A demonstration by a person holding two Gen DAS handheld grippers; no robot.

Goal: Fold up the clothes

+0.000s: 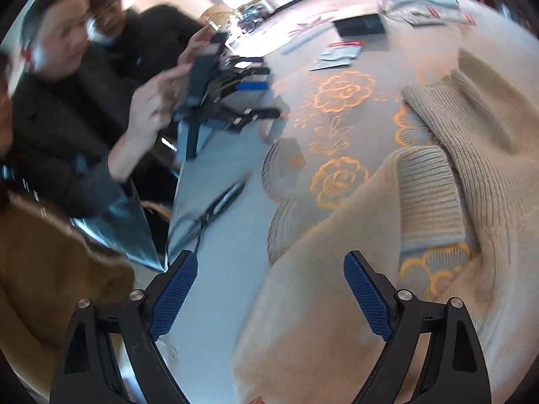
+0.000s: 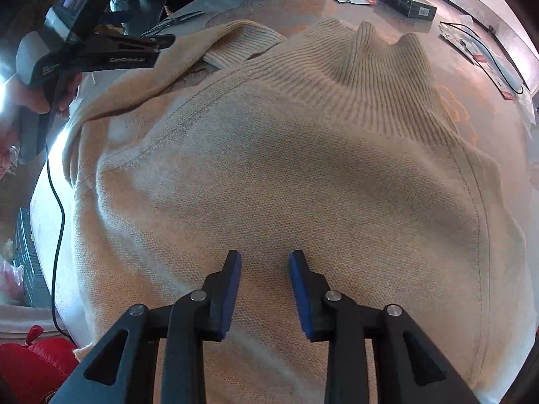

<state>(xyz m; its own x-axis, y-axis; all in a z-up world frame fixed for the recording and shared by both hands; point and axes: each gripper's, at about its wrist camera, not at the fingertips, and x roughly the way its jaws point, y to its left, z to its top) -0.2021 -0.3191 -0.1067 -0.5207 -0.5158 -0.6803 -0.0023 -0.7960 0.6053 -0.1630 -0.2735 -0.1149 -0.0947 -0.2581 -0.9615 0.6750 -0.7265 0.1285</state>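
- The cream knit sweater (image 2: 269, 155) lies spread across the worktop (image 1: 222, 269), over a patterned cloth with orange flowers (image 1: 340, 175); its ribbed collar (image 2: 374, 54) points toward the far edge.
- One sleeve is already turned in over the body, with its ribbed cuff (image 1: 427, 195) resting on the knit near the collar.
- The right hand-held gripper (image 2: 265, 259) hovers low over the middle of the sweater's body, jaws parted a little with nothing between the blue pads; whether the tips touch the knit, I cannot tell.
- The left hand-held gripper (image 1: 269, 262) hangs at the sweater's near-left edge, jaws spread wide and empty, one finger over bare worktop, the other over fabric.
- My read: this is mid-fold. The sleeve is in, but the body is still full-length, so it is either being smoothed or a fresh grip is being lined up.
- Any next pinch needs both layers at an edge or hem; the loose, thick knit may bunch or slip from a shallow bite.
- Beyond the left edge, people sit close, one holding another gripper device (image 1: 215, 94); scissors (image 1: 219, 205) lie near that edge too.
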